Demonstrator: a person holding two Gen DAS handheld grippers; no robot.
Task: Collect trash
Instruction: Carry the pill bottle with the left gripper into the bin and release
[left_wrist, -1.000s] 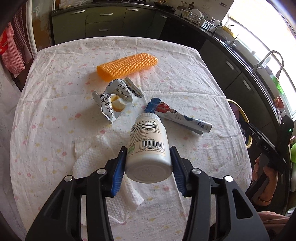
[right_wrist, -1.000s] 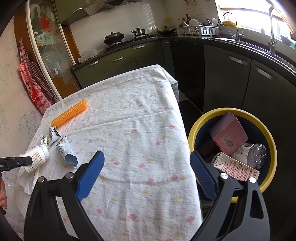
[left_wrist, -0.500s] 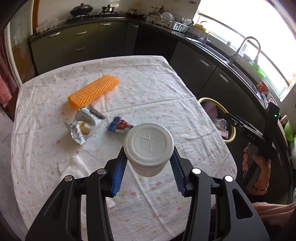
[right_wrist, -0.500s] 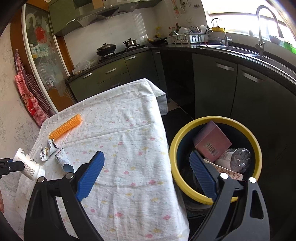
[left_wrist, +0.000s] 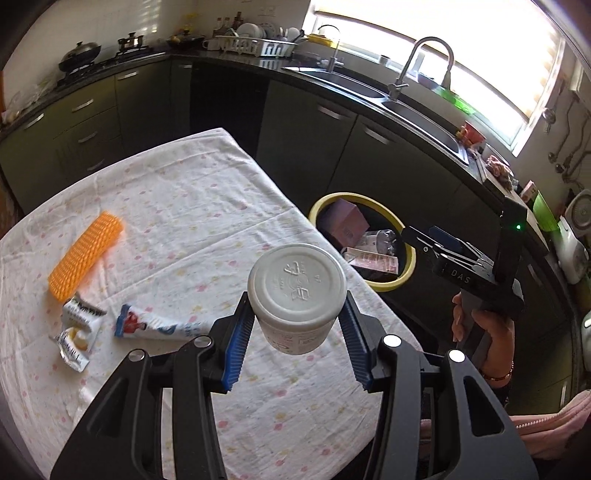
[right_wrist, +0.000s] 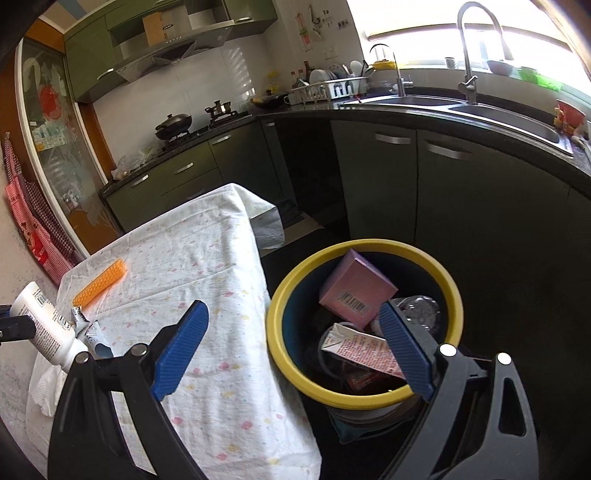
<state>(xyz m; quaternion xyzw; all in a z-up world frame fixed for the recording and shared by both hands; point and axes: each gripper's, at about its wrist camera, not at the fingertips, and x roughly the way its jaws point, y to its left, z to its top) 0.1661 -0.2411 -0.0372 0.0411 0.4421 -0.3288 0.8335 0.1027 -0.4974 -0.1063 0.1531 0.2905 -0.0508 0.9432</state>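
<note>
White plastic pill bottle (left_wrist: 297, 291), bottom toward the lens, is clamped between the blue pads of the left claw (left_wrist: 296, 326) and held in the air above the bench's right edge, short of the bin. Left on the bench (left_wrist: 192, 206), from its left edge inward: orange ridged plastic strip (left_wrist: 85, 256), torn silver foil wrapper (left_wrist: 79, 332), squeezed white-and-blue tube (left_wrist: 159, 326); a crumpled white paper towel (right_wrist: 46, 387) lies at the near-left corner.

Yellow-rimmed dark round bin (right_wrist: 280, 306) stands on the floor just off the bench's right edge. Inside: pink cardboard box (right_wrist: 356, 290), clear plastic bottle (right_wrist: 421, 308), flattened printed carton (right_wrist: 360, 347). Right claw (right_wrist: 291, 354) hangs over the bin, jaws wide, nothing between them.

Judgement: roughly half done; bottle is mid-transfer, four pieces remain.

Bench wears a wrinkled white cloth with pastel spots. Room: kitchen, dark green cabinets, steel sink under a bright window.
</note>
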